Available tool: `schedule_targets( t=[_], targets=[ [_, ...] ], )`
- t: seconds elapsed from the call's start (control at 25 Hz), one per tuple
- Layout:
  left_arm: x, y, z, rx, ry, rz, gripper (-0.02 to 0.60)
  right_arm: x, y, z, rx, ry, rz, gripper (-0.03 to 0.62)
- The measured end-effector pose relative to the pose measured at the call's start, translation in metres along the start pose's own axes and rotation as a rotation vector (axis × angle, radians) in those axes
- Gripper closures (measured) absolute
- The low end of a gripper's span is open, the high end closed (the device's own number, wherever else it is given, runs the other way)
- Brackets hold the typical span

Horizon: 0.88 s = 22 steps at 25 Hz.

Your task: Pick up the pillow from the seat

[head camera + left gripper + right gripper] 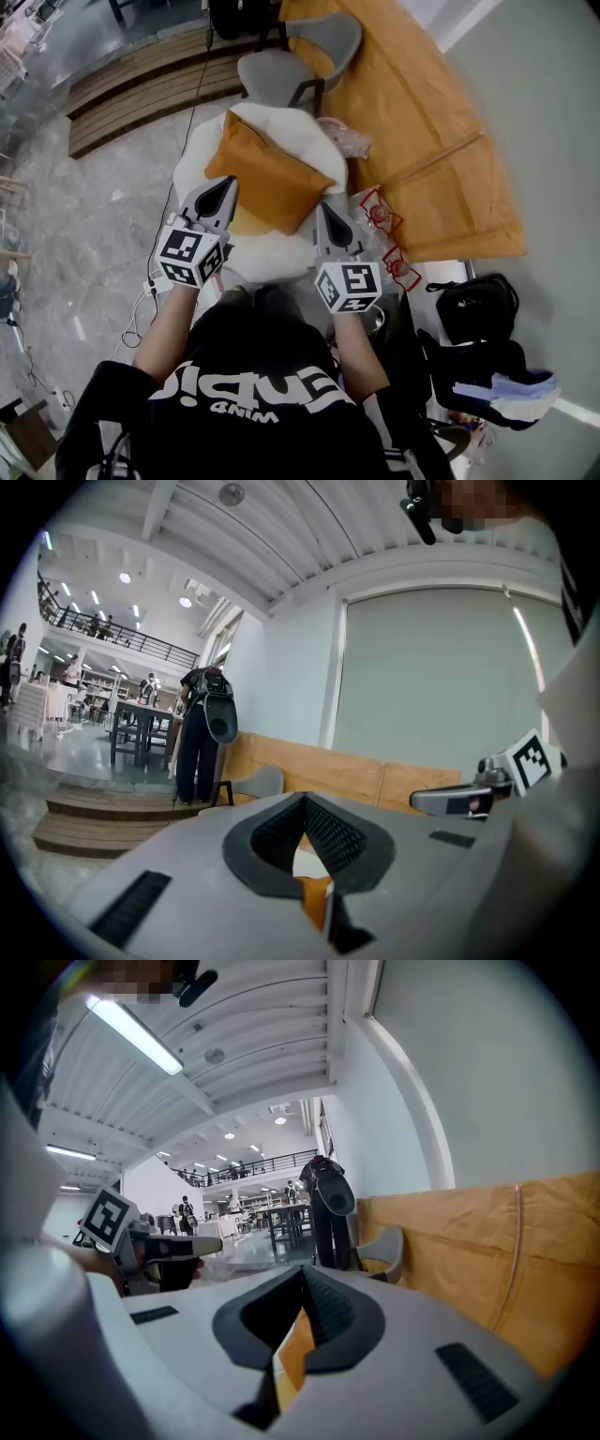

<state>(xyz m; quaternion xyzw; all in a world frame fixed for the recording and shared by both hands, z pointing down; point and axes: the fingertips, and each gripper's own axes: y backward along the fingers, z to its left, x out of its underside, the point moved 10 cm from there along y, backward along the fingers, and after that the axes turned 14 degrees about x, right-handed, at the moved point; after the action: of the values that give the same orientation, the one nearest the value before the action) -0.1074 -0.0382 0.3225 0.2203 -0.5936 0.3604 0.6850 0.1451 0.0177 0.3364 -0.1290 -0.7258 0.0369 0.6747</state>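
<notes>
Left gripper (225,186) and right gripper (325,212), both closed and empty, flank the orange pillow (267,178) lying on the white seat (192,161) just ahead.

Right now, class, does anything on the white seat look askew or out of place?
The orange pillow lies turned cornerwise on the white seat, like a diamond rather than square to it. Nothing looks spilled or damaged.

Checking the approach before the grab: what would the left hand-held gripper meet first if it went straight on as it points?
Probably the orange pillow, at its near left edge; the left hand-held gripper points there, though depth is unclear.
</notes>
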Motion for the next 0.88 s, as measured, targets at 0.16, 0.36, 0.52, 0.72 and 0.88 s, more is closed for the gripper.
schedule_targets(
  t=[0.16, 0.36, 0.52, 0.72, 0.88],
  targets=[
    [0.004, -0.011, 0.016, -0.033, 0.027, 0.013, 0.574, 0.004, -0.025, -0.007, -0.004, 0.0, 0.035, 0.572],
    [0.008, -0.021, 0.048, -0.051, 0.048, 0.043, 0.574, 0.005, -0.058, -0.004, 0.005, -0.016, 0.053, 0.572],
    [0.012, -0.032, 0.076, -0.055, 0.061, 0.07, 0.574, 0.013, -0.082, -0.001, 0.01, -0.025, 0.082, 0.572],
    [0.027, -0.059, 0.116, -0.057, 0.084, 0.116, 0.573, 0.033, -0.114, -0.005, 0.045, -0.034, 0.133, 0.572],
    [0.048, -0.087, 0.151, -0.061, 0.117, 0.153, 0.572, 0.057, -0.144, -0.013, 0.077, -0.056, 0.185, 0.572]
  ],
)
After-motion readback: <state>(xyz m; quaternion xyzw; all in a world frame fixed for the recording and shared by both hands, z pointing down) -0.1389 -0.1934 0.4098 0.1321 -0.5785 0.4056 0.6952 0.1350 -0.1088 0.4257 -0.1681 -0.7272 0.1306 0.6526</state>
